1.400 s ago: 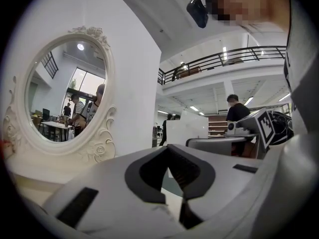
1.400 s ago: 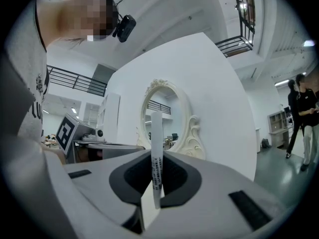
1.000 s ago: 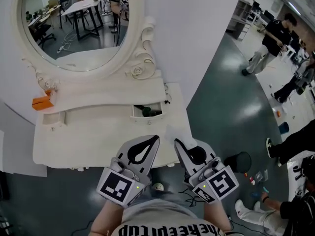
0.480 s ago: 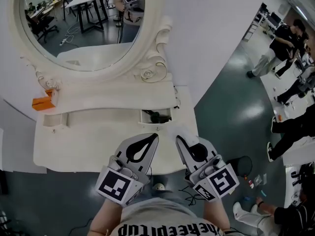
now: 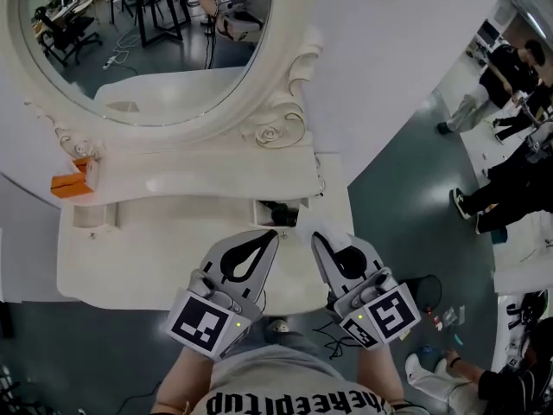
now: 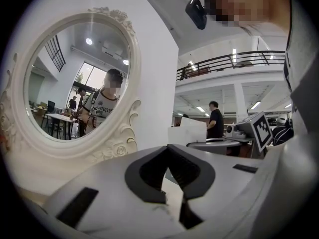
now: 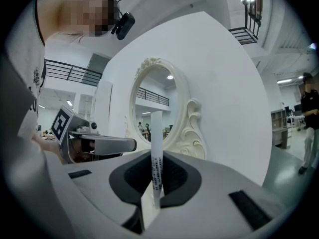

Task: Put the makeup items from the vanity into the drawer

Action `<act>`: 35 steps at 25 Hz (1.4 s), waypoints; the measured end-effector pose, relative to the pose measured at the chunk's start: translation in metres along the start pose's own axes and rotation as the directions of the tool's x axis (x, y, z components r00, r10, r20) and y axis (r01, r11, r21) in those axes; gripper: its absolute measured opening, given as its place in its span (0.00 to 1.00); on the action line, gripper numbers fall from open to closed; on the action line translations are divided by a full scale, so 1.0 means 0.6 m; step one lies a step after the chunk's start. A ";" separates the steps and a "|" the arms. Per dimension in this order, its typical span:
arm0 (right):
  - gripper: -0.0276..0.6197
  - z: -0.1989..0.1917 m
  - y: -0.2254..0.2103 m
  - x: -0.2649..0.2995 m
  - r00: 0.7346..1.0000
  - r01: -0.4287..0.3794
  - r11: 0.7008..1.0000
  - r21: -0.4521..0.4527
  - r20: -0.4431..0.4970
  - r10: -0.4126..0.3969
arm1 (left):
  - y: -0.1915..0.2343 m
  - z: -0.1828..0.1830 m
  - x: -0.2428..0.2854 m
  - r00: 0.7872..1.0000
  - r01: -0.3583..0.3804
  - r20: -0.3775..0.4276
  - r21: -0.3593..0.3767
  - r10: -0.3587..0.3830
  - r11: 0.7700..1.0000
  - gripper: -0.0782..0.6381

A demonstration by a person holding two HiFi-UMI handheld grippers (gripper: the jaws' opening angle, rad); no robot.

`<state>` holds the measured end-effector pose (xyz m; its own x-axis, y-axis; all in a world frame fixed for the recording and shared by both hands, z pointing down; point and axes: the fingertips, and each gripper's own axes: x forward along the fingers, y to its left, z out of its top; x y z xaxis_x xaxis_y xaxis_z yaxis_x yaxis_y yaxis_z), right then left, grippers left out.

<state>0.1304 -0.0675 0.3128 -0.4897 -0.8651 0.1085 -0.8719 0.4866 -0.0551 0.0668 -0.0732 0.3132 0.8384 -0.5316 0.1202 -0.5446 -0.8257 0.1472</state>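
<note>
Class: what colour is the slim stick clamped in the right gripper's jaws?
White stick with dark print; the right gripper view shows it best.

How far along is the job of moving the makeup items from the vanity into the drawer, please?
Done: the drawer stands open with a dark item inside. In hand: the right gripper is shut on a slim white tube near the drawer; the left gripper is shut and empty. Left: an orange item on the vanity.

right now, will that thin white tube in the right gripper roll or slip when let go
The white tube looks rigid and probably light, standing straight in the right gripper. Round and smooth, it may roll once released or pivot in the pinch.
</note>
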 end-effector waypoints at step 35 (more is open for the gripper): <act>0.09 -0.203 -0.063 0.141 0.904 -0.059 0.909 -0.413 -0.409 -0.127 | 0.119 -0.051 0.024 0.998 -0.038 -0.063 -0.097 0.032 0.995 0.14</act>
<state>0.1227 -0.1446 0.4451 -0.3298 -0.7939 0.5109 -0.7614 0.5436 0.3533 0.0395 -0.1339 0.3553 0.8177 -0.5446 0.1864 -0.5754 -0.7827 0.2373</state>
